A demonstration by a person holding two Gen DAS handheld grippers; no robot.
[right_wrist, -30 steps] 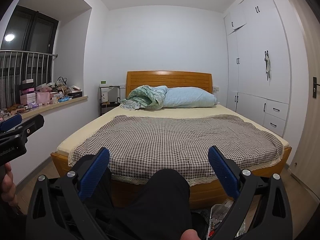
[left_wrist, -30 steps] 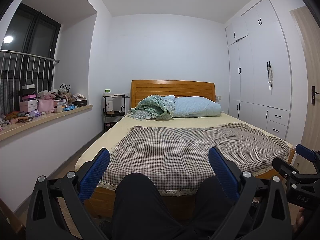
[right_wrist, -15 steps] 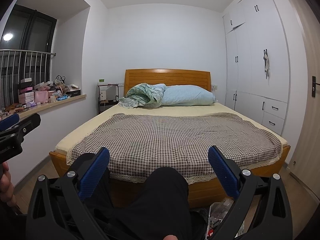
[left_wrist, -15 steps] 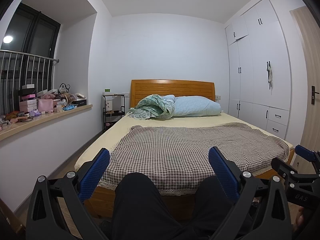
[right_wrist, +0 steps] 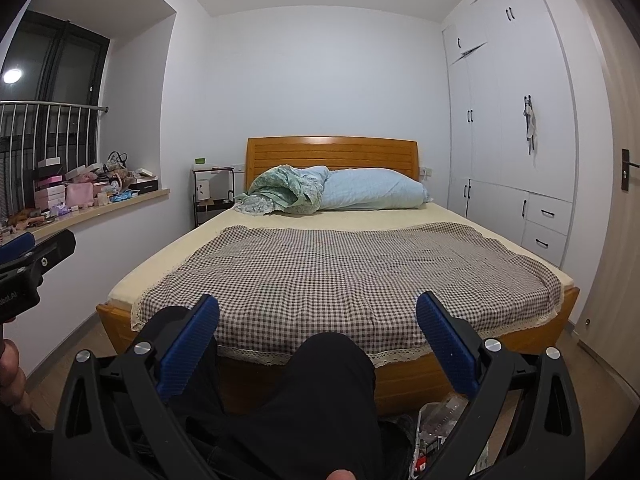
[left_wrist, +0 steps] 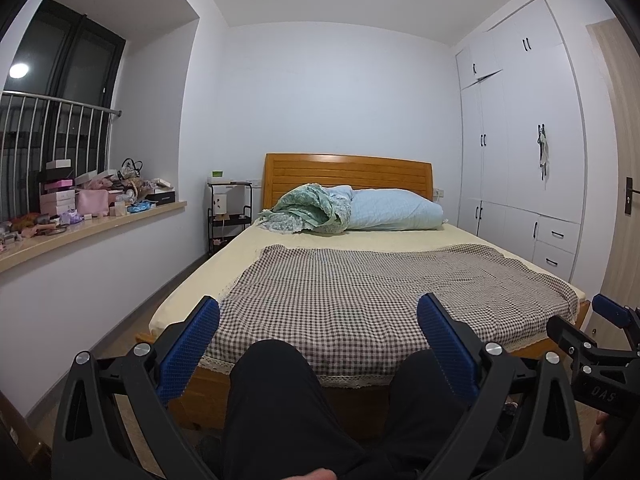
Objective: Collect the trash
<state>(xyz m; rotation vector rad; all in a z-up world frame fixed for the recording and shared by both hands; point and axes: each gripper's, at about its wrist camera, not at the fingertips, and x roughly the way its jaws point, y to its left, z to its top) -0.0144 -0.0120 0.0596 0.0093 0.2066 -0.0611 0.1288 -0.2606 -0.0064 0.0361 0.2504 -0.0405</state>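
Down at the lower right of the right wrist view lies the trash (right_wrist: 444,420): a crumpled heap of clear plastic wrapping and packets, with a bit of red and some dark print showing through. It sits on the wooden floor (right_wrist: 600,368) near the foot of the bed (right_wrist: 400,384), just beside the person's dark-trousered legs (right_wrist: 320,400). Much of it is hidden behind the tong's right arm, so the separate pieces cannot be told apart.

The right gripper (right_wrist: 318,320) is held level, its blue pads (right_wrist: 188,344) spread wide with nothing between them; only the knee and the checked blanket (right_wrist: 340,272) show in the gap. The trash lies below and to the right of that gap, partly under the right finger, not touching either pad.

The left gripper (left_wrist: 318,322) is likewise wide apart and empty, pointing over the legs toward the bed. The trash does not appear in the left wrist view. There the other tool shows at the right edge, and in the right wrist view the left tool shows at the left edge, with a hand (right_wrist: 12,368) below it.

A cluttered windowsill (right_wrist: 80,208) runs along the left wall, and white wardrobes (right_wrist: 512,140) stand on the right.
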